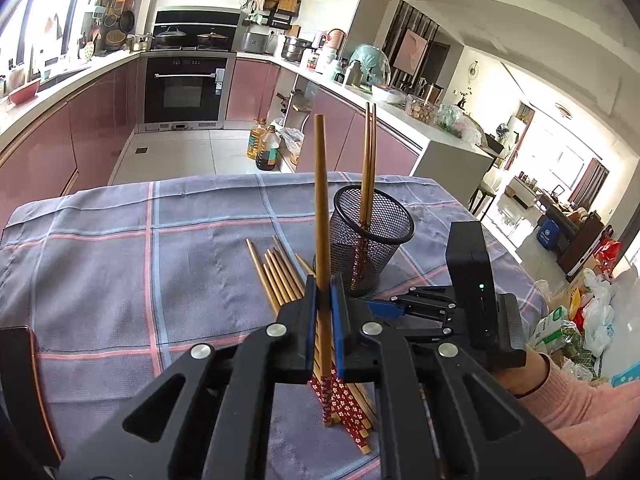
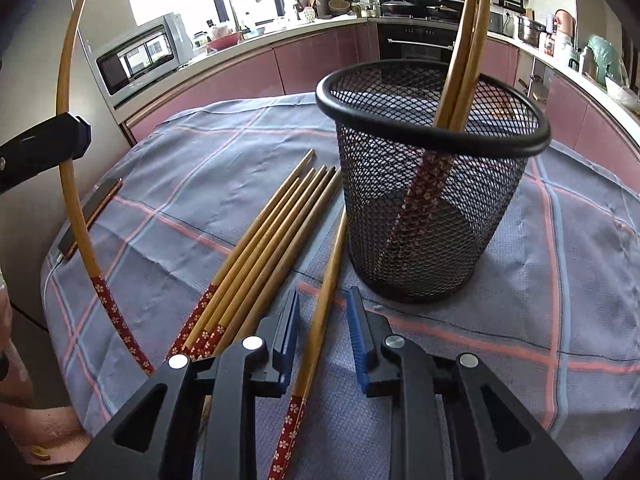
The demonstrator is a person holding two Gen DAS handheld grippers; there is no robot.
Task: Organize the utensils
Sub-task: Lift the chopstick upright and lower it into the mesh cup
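- The right gripper [image 2: 323, 340] has its blue pads apart, a single chopstick [image 2: 325, 280] lying between them on the checked cloth [image 2: 540, 280].
- Landmark: the black mesh cup [image 2: 420, 208], upright, with two chopsticks [image 2: 464, 64] leaning inside.
- Left of the cup lies a bundle of chopsticks [image 2: 260, 248].
- Far left of the cup, the left gripper [image 2: 44, 148] holds one chopstick [image 2: 72, 184].

We lose the 2 chopsticks' [image 2: 466, 40] tips past the right wrist view's top edge; our left gripper [image 1: 322, 320] covers the middle of the loose chopsticks [image 1: 280, 272]; the phone [image 1: 16, 380] is cut by the left edge.
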